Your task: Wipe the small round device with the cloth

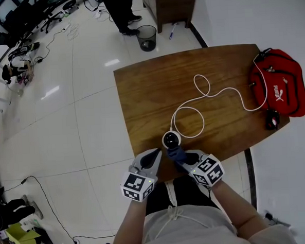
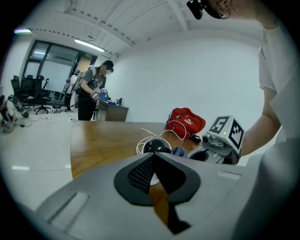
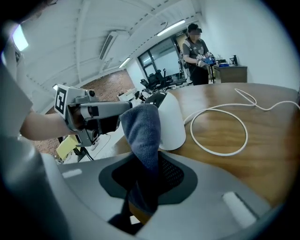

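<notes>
The small round device [image 1: 170,140], white with a black dome, stands near the front edge of the wooden table [image 1: 155,88]. My right gripper [image 1: 178,156] is shut on a blue cloth [image 1: 175,153], which hangs just in front of the device's right side. In the right gripper view the cloth [image 3: 142,133] rises from the jaws and covers part of the device [image 3: 172,123]. My left gripper [image 1: 154,155] is shut and empty, just left of the device. From the left gripper view, the device [image 2: 156,146] and cloth [image 2: 178,151] sit beyond the closed tips.
A white cable [image 1: 202,98] loops from the device across the table to a red bag [image 1: 281,85] at the right edge. A small black object [image 1: 272,119] lies beside the bag. On the floor beyond the table stand a bin [image 1: 147,38] and a person [image 1: 120,12].
</notes>
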`<state>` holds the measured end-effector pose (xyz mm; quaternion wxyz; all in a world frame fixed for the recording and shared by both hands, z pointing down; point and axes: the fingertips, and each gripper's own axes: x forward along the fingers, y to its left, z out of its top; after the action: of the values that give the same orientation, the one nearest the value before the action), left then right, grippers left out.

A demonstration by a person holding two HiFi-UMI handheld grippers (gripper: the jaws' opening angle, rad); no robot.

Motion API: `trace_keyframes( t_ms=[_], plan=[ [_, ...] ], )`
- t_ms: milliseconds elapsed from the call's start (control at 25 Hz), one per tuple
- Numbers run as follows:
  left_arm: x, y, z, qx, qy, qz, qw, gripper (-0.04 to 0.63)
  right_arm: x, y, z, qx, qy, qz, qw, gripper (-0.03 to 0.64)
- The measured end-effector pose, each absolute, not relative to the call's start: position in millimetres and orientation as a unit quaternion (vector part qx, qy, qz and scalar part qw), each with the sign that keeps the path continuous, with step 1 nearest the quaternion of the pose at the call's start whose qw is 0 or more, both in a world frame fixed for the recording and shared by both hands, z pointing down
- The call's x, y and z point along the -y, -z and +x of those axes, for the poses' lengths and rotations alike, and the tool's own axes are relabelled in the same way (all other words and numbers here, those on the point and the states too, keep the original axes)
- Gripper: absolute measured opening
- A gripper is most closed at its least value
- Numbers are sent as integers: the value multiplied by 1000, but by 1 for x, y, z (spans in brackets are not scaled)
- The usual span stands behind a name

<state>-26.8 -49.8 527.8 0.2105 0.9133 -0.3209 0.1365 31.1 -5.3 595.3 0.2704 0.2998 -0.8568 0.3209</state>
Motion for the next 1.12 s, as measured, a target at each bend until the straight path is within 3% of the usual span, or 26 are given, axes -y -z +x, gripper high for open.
trace_keyframes(
  t_ms=[360, 720, 1120],
  plan=[
    [44, -543, -15, 347, -129, 900, 229, 6, -4, -611, 52, 838, -364, 273, 302, 104],
    [44, -532, -29, 381, -141, 890, 207, 6, 29, -498, 9, 920, -210, 204, 262, 104],
    [47, -529, -41, 375, -137, 892, 211, 6, 100, -509, -39, 908, -172, 218, 314, 104]
  ],
)
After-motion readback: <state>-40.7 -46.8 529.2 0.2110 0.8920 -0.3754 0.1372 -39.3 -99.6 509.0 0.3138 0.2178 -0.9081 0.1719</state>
